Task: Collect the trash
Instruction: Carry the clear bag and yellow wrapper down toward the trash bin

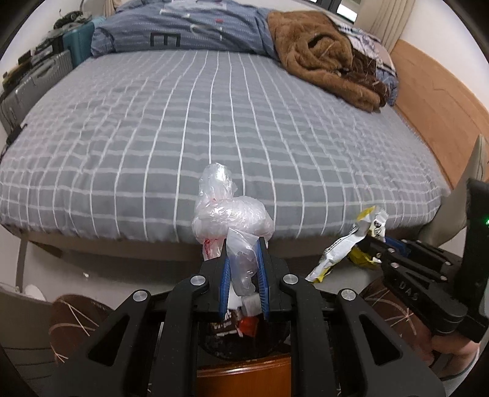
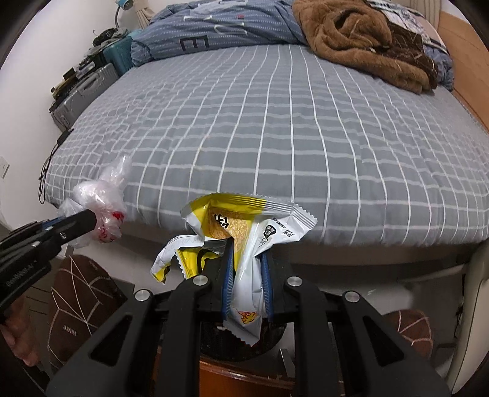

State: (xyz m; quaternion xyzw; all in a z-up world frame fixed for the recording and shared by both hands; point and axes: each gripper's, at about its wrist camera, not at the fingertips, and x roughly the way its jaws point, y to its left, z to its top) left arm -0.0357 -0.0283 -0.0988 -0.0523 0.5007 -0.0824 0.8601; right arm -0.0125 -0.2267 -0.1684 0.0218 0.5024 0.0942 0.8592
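My left gripper (image 1: 243, 244) is shut on a crumpled clear plastic bag (image 1: 232, 210) with red print, held above a dark round bin (image 1: 244, 342) that holds other wrappers. My right gripper (image 2: 247, 244) is shut on a yellow and white snack wrapper (image 2: 244, 226), held above the same bin (image 2: 244, 348). In the left wrist view the right gripper (image 1: 371, 241) with its wrapper (image 1: 345, 247) is at the right. In the right wrist view the left gripper (image 2: 91, 218) with the plastic bag (image 2: 97, 201) is at the left.
A bed with a grey checked sheet (image 1: 214, 122) fills the view ahead, with a brown blanket (image 1: 324, 55) and blue duvet (image 1: 183, 27) at its far end. Suitcases (image 1: 36, 82) stand at the left. Brown slippers (image 2: 79, 299) lie on the floor. The bin rests on a wooden surface (image 1: 244, 375).
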